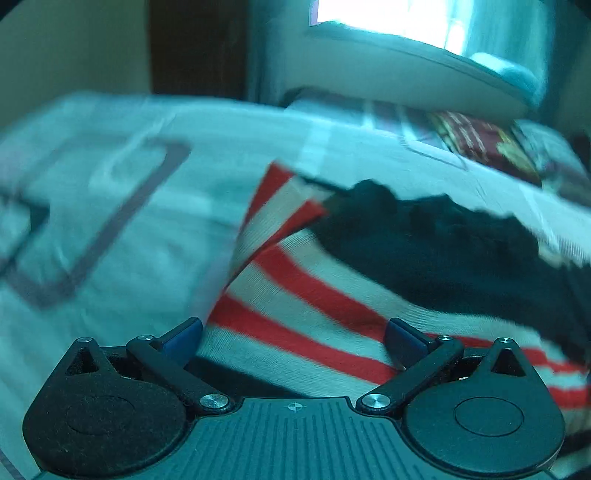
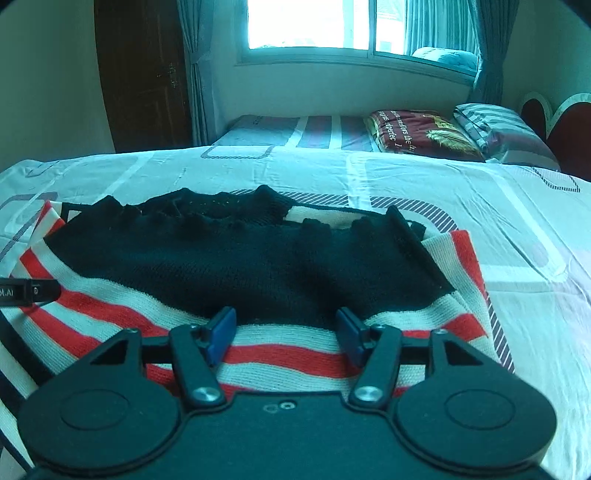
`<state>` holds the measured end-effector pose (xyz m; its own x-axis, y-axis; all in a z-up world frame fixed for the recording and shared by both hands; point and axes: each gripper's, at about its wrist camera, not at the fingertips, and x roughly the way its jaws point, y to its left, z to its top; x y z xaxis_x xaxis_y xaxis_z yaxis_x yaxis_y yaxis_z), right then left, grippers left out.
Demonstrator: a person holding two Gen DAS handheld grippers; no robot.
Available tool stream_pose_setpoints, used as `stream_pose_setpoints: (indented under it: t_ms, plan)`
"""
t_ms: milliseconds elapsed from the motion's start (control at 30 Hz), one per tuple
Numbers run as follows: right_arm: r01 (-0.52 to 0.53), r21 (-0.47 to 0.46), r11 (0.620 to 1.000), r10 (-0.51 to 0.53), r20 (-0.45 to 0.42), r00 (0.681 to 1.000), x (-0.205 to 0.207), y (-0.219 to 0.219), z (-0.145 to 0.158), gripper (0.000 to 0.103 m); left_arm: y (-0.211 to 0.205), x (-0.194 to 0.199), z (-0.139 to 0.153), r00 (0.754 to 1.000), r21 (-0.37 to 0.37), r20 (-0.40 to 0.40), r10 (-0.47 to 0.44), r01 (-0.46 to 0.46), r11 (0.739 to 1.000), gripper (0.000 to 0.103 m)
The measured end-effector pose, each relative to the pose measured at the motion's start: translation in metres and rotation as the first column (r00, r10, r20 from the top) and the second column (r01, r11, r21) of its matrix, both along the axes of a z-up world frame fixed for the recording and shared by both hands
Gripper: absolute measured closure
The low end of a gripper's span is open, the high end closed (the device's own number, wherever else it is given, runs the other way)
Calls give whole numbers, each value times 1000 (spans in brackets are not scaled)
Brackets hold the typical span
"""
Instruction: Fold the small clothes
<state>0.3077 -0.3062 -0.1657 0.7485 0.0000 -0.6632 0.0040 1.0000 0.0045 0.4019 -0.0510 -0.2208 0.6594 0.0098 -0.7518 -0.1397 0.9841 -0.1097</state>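
A: Where's the sweater?
B: Mid-frame on the bed, long axis left-right. I see right gripper and left gripper wide, empty, over its near hem.

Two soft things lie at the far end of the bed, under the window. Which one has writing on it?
The dark red folded blanket, printed with pale lettering and a gold feather. The grey striped pillow to its right shows only stripes, no writing.

Bright window (curtained both sides) above a bed, dark door left.
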Motion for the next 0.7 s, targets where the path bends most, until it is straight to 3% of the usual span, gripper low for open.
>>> stream_pose_setpoints:
  t_ms: [133, 367, 533, 700]
  plan:
    - [13, -9, 1000, -13, 10, 1000, -3, 2, -2, 44, -5, -5, -2, 999, 54, 27, -29, 28, 998, 0]
    - [37, -22, 999, -37, 12, 999, -6, 7, -1, 44, -4, -6, -5, 999, 49, 41, -36, 34, 998, 0]
    - [69, -34, 997, -70, -32, 997, 0, 13, 6, 43, -2, -6, -2, 998, 46, 37, -52, 50, 998, 0]
    - [134, 84, 987, -130, -60, 990, -7, 13, 20, 43, 0, -10, 6, 995, 63, 40, -91, 89, 994, 0]
